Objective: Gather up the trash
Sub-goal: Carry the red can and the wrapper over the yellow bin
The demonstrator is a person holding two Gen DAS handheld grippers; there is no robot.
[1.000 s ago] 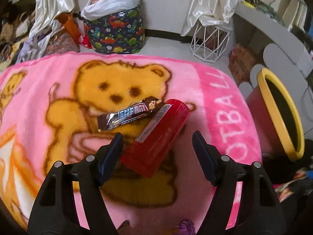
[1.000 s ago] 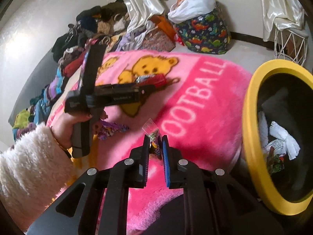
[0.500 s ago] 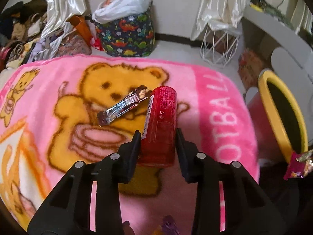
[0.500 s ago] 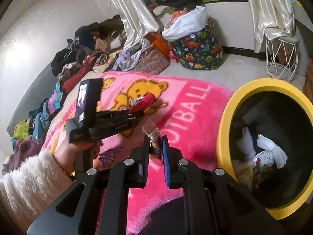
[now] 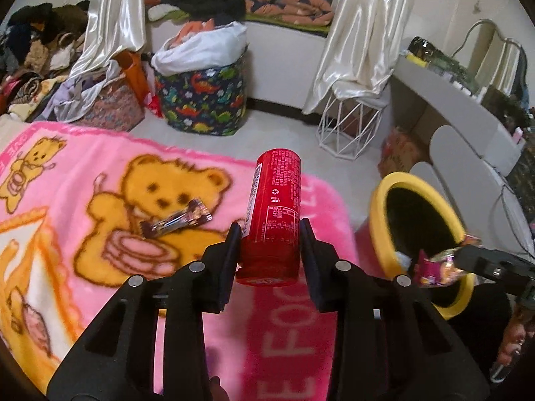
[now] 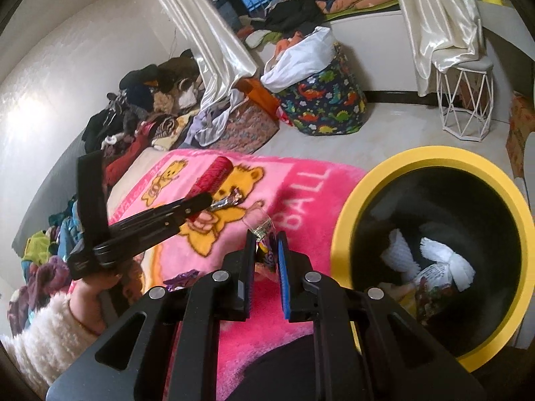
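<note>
This is a bedroom in a home, with a pink teddy blanket (image 5: 100,200), shiny curtains (image 5: 361,33) at one o'clock, and clothes piled (image 6: 140,107) at ten o'clock.

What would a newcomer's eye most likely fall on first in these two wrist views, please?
Probably the red can, clamped between the left gripper's fingers and lifted above the pink teddy-bear blanket. Next comes the yellow-rimmed bin beside the blanket's edge, with crumpled trash already inside. The right gripper holds a small wrapper close to that bin, and a candy bar wrapper lies on the bear.
</note>
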